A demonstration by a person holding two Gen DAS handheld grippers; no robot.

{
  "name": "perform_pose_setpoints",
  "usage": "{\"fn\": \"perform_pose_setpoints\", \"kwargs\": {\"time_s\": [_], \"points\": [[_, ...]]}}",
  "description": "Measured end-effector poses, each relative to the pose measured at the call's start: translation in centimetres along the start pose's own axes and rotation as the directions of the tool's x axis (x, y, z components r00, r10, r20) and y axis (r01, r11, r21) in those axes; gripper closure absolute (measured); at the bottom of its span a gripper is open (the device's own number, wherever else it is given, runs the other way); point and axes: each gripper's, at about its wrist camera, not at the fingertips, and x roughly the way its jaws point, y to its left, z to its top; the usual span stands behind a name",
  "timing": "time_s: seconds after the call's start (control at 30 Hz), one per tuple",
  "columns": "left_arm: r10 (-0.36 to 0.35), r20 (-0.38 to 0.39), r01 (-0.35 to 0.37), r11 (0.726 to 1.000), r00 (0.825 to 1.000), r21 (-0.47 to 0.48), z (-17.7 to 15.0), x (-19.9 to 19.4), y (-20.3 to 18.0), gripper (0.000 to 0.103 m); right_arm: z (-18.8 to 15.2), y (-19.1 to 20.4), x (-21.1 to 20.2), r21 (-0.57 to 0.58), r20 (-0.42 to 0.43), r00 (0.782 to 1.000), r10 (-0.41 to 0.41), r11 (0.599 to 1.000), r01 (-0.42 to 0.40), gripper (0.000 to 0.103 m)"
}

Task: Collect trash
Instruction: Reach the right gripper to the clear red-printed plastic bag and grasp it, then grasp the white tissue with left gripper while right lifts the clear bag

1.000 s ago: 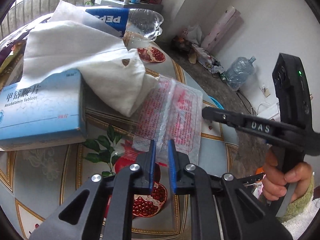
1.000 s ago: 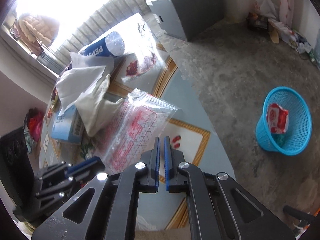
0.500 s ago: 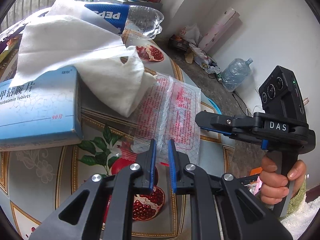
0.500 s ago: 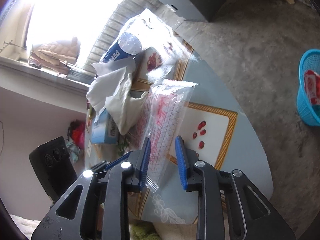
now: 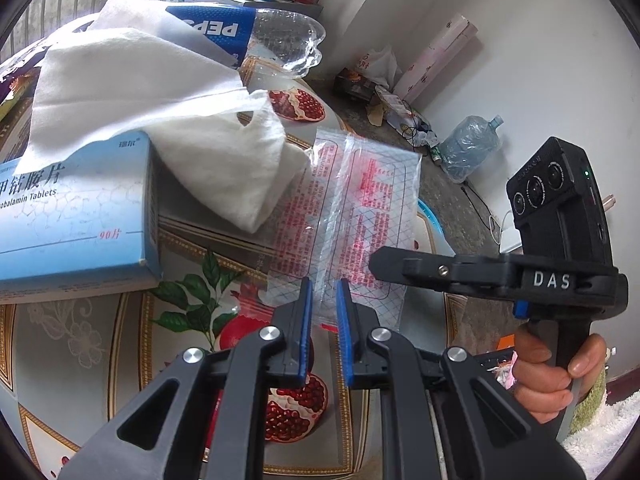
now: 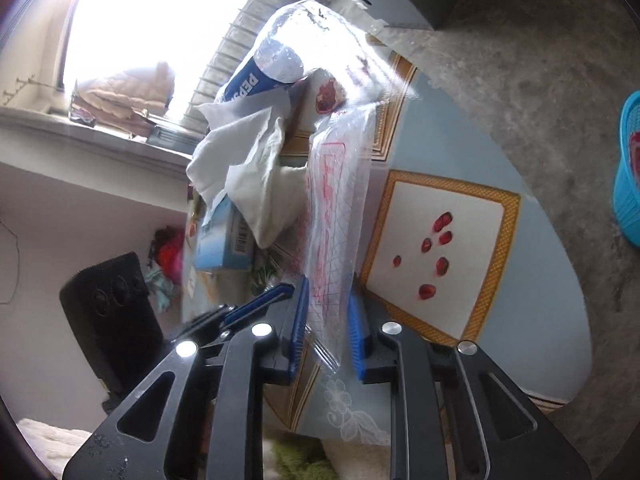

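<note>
I have the left hand-held gripper (image 5: 322, 308) pinched almost shut on the near edge of the clear plastic bag (image 5: 352, 216), its blue pads pressing a gathered fold of film, so that edge stays put while the other tool takes over. The right hand-held gripper (image 6: 328, 320) has come in from the right side of the left one; its jaws have just been closing, and the bag's lower edge hangs between the pads. They stand narrow around the film, but I cannot tell whether they bite it yet. The bag itself is thin, see-through and creased, printed with red text and a fine grid; it stretches away ahead of both tools, lifted off the surface (image 6: 448, 240) and partly catching glare from the window. Beyond and to the left of the left tool lie a white tissue (image 5: 152, 120), a blue tablet box (image 5: 76, 216) and an empty Pepsi bottle (image 5: 248, 32), all still to be cleared, I judge. The blue basket (image 6: 628, 176) stands on the floor far right of the right tool, well apart, and looks like the destination.
</note>
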Motion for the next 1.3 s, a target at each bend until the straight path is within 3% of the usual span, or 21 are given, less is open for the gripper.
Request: {"fn": "perform_pose_setpoints", "kwargs": {"time_s": [0.03, 0.23, 0.47, 0.57, 0.67, 0.77, 0.83, 0.9, 1.13, 1.23, 1.3], "points": [[0.0, 0.0, 0.0, 1.0, 1.0, 0.0, 0.0, 0.0, 0.0, 0.091, -0.1, 0.1, -0.1, -0.009, 0.006, 1.0, -0.016, 1.0, 0.016, 0.097], [0.024, 0.004, -0.024, 0.999, 1.0, 0.022, 0.1, -0.4, -1.1, 0.091, -0.1, 0.7, -0.5, -0.03, 0.036, 0.998, -0.043, 0.999, 0.044, 0.101], [0.023, 0.142, -0.028, 0.999, 0.99, 0.036, 1.4, -4.4, -1.7, 0.091, 0.5, 2.1, -2.5, -0.087, 0.107, 0.993, -0.051, 0.994, 0.061, 0.102], [0.063, 0.236, -0.072, 0.997, 0.97, 0.027, 2.6, -6.9, -1.2, 0.091, 1.2, 2.8, -3.1, -0.104, 0.134, 0.99, -0.042, 0.993, 0.056, 0.102], [0.158, 0.321, -0.167, 0.986, 0.934, 0.001, 4.2, -9.0, -0.1, 0.089, 1.9, 3.5, -3.3, -0.122, 0.153, 0.988, -0.021, 0.992, 0.04, 0.102], [0.288, 0.352, -0.282, 0.957, 0.89, -0.071, 6.0, -10.0, 2.1, 0.079, 3.0, 3.9, -2.9, -0.139, 0.153, 0.988, 0.006, 0.99, 0.015, 0.102], [0.32, 0.358, -0.295, 0.947, 0.877, -0.124, 7.1, -10.2, 3.8, 0.068, 3.5, 4.1, -2.4, -0.15, 0.153, 0.988, 0.01, 0.989, 0.013, 0.102], [0.348, 0.326, -0.307, 0.936, 0.879, -0.173, 8.0, -9.8, 5.5, 0.06, 4.1, 4.3, -1.7, -0.159, 0.148, 0.989, 0.018, 0.987, 0.006, 0.102], [0.313, 0.243, -0.25, 0.934, 0.918, -0.257, 9.9, -7.8, 9.6, 0.06, 5.7, 5.2, 0.6, -0.186, 0.128, 0.991, 0.026, 0.983, -0.002, 0.102], [0.311, 0.226, -0.249, 0.932, 0.923, -0.265, 10.0, -7.1, 9.7, 0.06, 6.4, 5.6, 1.8, -0.186, 0.111, 0.993, 0.026, 0.982, -0.005, 0.102], [0.323, 0.227, -0.262, 0.929, 0.919, -0.262, 10.3, -7.0, 9.8, 0.074, 6.7, 5.8, 2.3, -0.189, 0.104, 0.994, 0.025, 0.982, -0.005, 0.102]]}}
